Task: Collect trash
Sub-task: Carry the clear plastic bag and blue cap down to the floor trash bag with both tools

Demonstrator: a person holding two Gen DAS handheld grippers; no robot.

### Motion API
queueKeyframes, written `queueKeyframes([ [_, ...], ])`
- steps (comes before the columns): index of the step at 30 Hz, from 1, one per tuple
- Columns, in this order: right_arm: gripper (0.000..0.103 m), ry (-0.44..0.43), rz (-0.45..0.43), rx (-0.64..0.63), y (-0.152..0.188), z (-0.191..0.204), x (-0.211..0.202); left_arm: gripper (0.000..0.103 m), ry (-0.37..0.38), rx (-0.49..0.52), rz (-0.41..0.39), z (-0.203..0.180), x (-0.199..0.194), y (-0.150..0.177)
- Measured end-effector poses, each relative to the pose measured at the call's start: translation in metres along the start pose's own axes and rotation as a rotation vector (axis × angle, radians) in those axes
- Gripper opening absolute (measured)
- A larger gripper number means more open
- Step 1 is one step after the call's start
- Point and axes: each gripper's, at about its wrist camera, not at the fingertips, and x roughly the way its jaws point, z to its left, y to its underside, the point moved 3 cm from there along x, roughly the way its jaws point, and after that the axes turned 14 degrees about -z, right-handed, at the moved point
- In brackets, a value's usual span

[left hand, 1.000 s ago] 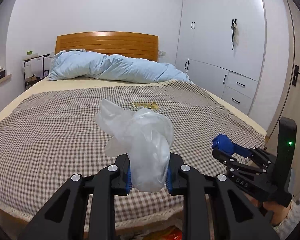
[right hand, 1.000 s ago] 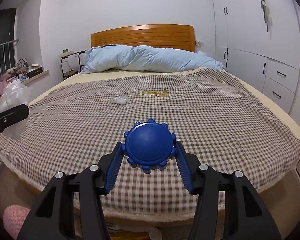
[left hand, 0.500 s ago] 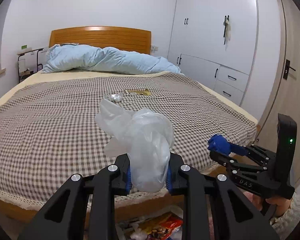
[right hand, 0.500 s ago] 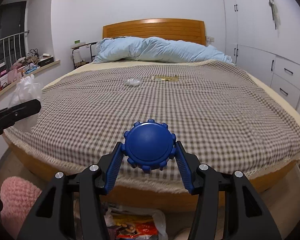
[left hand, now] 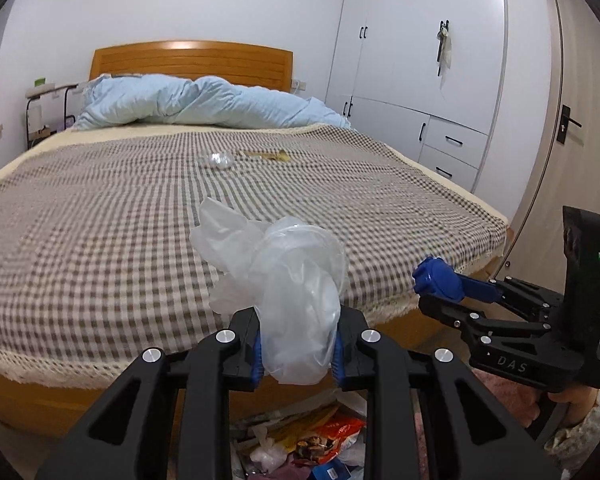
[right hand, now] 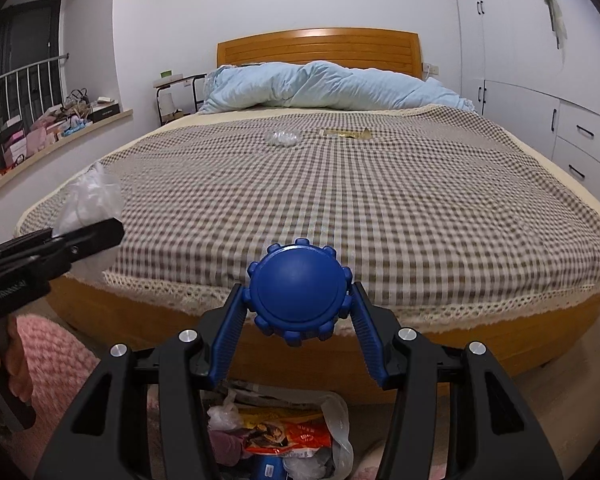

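Clear plastic bag [left hand: 296, 300] sat clamped in left gripper [left hand: 298, 346]; right gripper [right hand: 298, 320] gripped blue cap [right hand: 299, 295], both off bed [right hand: 380, 208] foot edge, above trash pile [right hand: 288, 436].

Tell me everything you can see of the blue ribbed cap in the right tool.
The blue ribbed cap is a round disc of smooth, matte plastic with a slightly domed face and knobs around its rim. It faces the camera, clamped at its edges between the right tool's blue pads, above the foot of the bed, over the open trash bag on the floor.
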Motion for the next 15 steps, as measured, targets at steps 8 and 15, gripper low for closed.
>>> queueKeyframes([
  [8,0.052,0.001,0.067,-0.002,0.030,0.005,0.008,0.022,0.010,-0.028,0.034,0.008,0.009,0.034],
  [15,0.052,0.005,0.119,-0.034,0.054,0.017,0.016,0.022,-0.019,-0.056,0.086,0.024,0.015,0.051],
])
